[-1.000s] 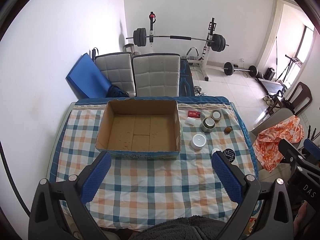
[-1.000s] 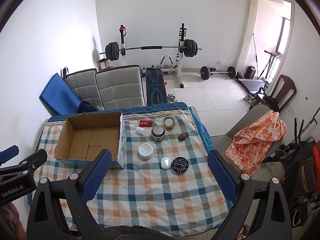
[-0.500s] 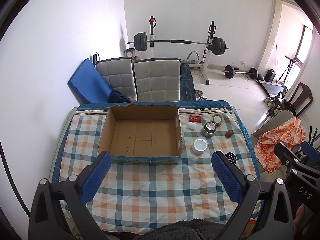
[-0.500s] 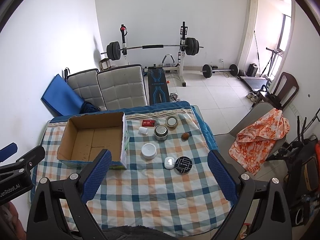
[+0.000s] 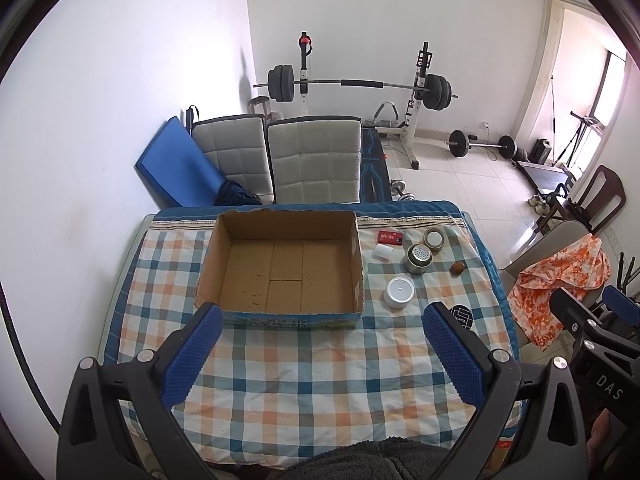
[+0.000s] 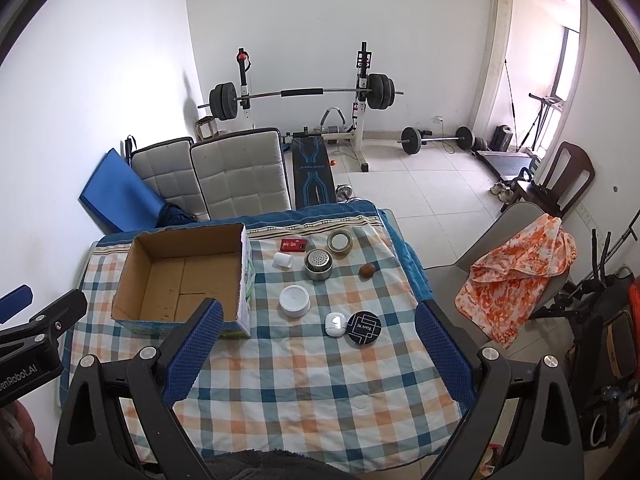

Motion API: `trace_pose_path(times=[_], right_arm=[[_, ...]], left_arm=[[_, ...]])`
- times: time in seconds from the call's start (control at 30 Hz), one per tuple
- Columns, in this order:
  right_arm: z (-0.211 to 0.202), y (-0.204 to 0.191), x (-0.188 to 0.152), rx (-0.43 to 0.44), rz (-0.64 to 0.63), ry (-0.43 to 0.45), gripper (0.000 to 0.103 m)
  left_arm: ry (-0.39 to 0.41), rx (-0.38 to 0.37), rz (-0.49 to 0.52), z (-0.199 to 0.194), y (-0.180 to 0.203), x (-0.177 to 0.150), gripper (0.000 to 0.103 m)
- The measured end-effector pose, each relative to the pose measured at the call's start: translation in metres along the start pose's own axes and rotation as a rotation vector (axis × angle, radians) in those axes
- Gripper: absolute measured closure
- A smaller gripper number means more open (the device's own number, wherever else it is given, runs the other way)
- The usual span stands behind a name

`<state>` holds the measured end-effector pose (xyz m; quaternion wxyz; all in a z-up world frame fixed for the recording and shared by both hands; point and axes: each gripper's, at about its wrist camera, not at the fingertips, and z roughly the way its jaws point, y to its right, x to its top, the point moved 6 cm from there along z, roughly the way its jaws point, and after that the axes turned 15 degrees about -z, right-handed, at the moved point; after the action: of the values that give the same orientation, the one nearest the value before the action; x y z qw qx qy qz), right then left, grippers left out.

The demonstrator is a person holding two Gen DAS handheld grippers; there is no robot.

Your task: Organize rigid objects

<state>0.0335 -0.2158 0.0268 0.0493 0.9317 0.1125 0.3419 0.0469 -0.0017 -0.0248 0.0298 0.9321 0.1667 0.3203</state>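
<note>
An open, empty cardboard box (image 5: 280, 264) (image 6: 180, 276) stands on the checked tablecloth (image 5: 320, 372). To its right lie a red packet (image 6: 293, 245), a tape roll (image 6: 339, 241), a small white cylinder (image 6: 283, 260), a steel strainer cup (image 6: 317, 265), a brown nut-like object (image 6: 367, 270), a white round lid (image 6: 295, 300), a small white case (image 6: 335, 324) and a black round disc (image 6: 364, 328). My left gripper (image 5: 322, 330) is open and empty, above the near side of the table. My right gripper (image 6: 319, 322) is open and empty, held high over the table.
Two grey padded chairs (image 5: 312, 160) and a blue mat (image 5: 176, 172) stand behind the table. A barbell rack (image 6: 304, 96) is at the back wall. A chair with an orange cloth (image 6: 520, 268) stands right of the table. The wall is close on the left.
Both grippers have risen and drawn back from the table, so the box and objects look smaller and farther. Nothing on the table has moved.
</note>
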Motion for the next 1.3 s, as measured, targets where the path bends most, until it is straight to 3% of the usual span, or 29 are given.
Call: trace_pose_path(times=[0.53,0.73,1.0,1.3], right_arm=[[0.002,-0.001,-0.001,0.001,0.002,-0.004,0.004],[0.024,0.018,-0.004,-0.018,0.027,-0.047,0.004],[0.131,0.084,-0.028,-0.046,0.086,-0.270,0.004],[0.323,0.102,-0.100,0.078,0.136,-0.581,0.004]], left_arm=[[-0.005,0.000,0.001,0.001,0.000,-0.004,0.000],[-0.099,-0.006,0.003,0.032,0.016,-0.014,0.000],[-0.265,0.001,0.032,0.129,0.068,-0.021,0.000],[-0.516,0.084,0.074,0.281,0.125,-0.052,0.000]])
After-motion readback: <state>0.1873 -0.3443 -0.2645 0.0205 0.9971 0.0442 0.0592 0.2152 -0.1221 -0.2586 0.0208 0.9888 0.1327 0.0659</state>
